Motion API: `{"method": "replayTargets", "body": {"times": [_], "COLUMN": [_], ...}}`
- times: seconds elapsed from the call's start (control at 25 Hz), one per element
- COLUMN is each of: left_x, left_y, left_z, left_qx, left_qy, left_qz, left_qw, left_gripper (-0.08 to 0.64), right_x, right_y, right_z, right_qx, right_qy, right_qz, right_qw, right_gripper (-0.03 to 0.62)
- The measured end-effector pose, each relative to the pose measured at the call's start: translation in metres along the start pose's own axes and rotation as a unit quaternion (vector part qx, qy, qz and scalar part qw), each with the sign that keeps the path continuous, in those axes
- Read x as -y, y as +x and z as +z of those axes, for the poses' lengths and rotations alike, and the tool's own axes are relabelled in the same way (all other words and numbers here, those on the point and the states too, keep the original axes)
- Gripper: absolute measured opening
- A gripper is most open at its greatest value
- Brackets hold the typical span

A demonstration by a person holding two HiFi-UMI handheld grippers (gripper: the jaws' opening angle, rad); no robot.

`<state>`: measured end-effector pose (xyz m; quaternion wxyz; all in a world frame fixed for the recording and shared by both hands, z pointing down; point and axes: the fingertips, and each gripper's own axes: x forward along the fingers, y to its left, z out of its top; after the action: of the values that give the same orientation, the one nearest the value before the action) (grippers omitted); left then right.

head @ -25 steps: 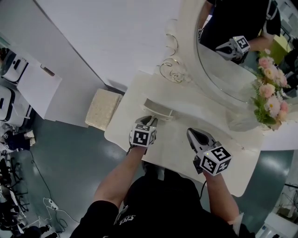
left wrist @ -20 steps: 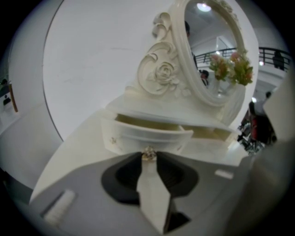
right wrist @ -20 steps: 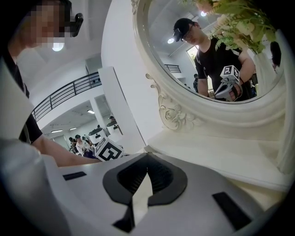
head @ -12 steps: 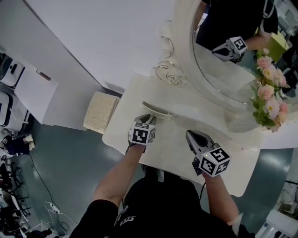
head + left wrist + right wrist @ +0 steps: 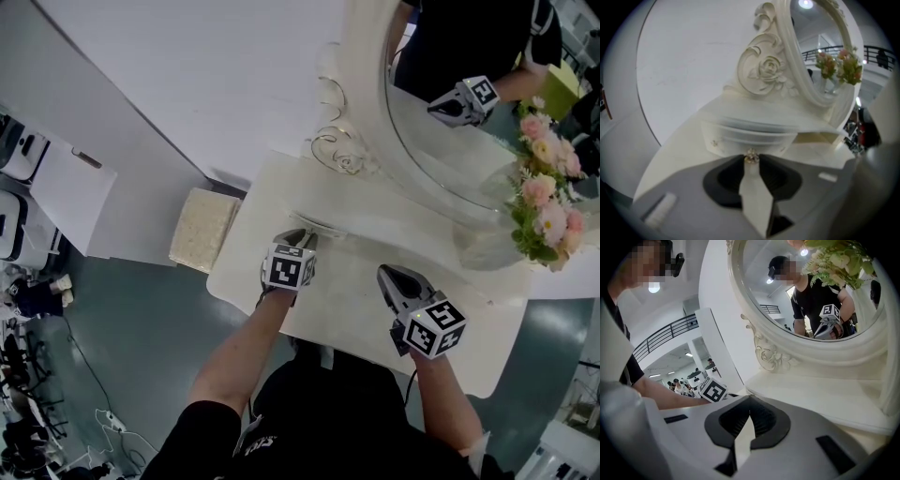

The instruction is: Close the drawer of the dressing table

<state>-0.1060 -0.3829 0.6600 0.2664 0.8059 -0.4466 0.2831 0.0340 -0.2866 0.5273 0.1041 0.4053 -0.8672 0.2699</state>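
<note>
A small cream drawer [image 5: 325, 225] sits low under the mirror's shelf on the dressing table [image 5: 356, 300]; only a little of it sticks out. In the left gripper view its curved front [image 5: 750, 138] fills the middle, with a small gilt knob [image 5: 751, 157]. My left gripper [image 5: 298, 238] [image 5: 751, 162] is shut on that knob, right up against the drawer front. My right gripper [image 5: 386, 273] [image 5: 749, 401] hovers over the tabletop to the right, shut with nothing in it, pointing toward the mirror's base.
An oval mirror [image 5: 450, 141] in a carved cream frame stands at the back. A glass vase [image 5: 487, 246] of pink flowers [image 5: 544, 202] stands at the table's right. A beige cushioned stool [image 5: 202, 225] and a white cabinet [image 5: 75, 187] stand on the floor at left.
The drawer has slid in toward the mirror's base and now sticks out much less. My left gripper went forward with it on the knob. The right gripper has stayed in place.
</note>
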Motion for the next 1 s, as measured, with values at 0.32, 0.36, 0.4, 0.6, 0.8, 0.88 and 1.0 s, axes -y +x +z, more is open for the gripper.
{"method": "replayTargets", "body": {"times": [0.32,0.36,0.4,0.6,0.8,0.88,1.0], "left_x": [0.001,0.001,0.001,0.000,-0.001,-0.001,-0.001], "left_y": [0.008,0.009,0.010,0.015,0.017,0.018,0.021], "left_z": [0.009,0.010,0.011,0.017,0.017,0.017,0.018], "left_qx": [0.001,0.001,0.000,-0.003,-0.003,-0.005,-0.002], "left_qy": [0.006,0.005,0.006,0.007,0.004,0.004,0.008], "left_qz": [-0.002,-0.002,-0.002,0.001,0.000,0.000,0.001], "left_qw": [1.0000,1.0000,1.0000,1.0000,1.0000,1.0000,1.0000], "left_gripper": [0.107,0.107,0.107,0.107,0.107,0.107,0.107], "right_x": [0.009,0.010,0.011,0.014,0.017,0.017,0.017], "right_y": [-0.002,-0.002,-0.002,-0.003,-0.005,-0.006,-0.006], "right_z": [0.000,0.000,0.001,0.002,0.002,0.002,0.003], "right_qx": [0.003,0.003,0.003,0.005,0.006,0.006,0.006], "right_qy": [0.006,0.006,0.007,0.009,0.011,0.011,0.009], "right_qz": [-0.007,-0.008,-0.009,-0.012,-0.016,-0.018,-0.020], "right_qw": [1.000,1.000,1.000,1.000,1.000,1.000,1.000], "right_gripper": [-0.006,-0.006,-0.006,-0.006,-0.006,-0.006,-0.006]}}
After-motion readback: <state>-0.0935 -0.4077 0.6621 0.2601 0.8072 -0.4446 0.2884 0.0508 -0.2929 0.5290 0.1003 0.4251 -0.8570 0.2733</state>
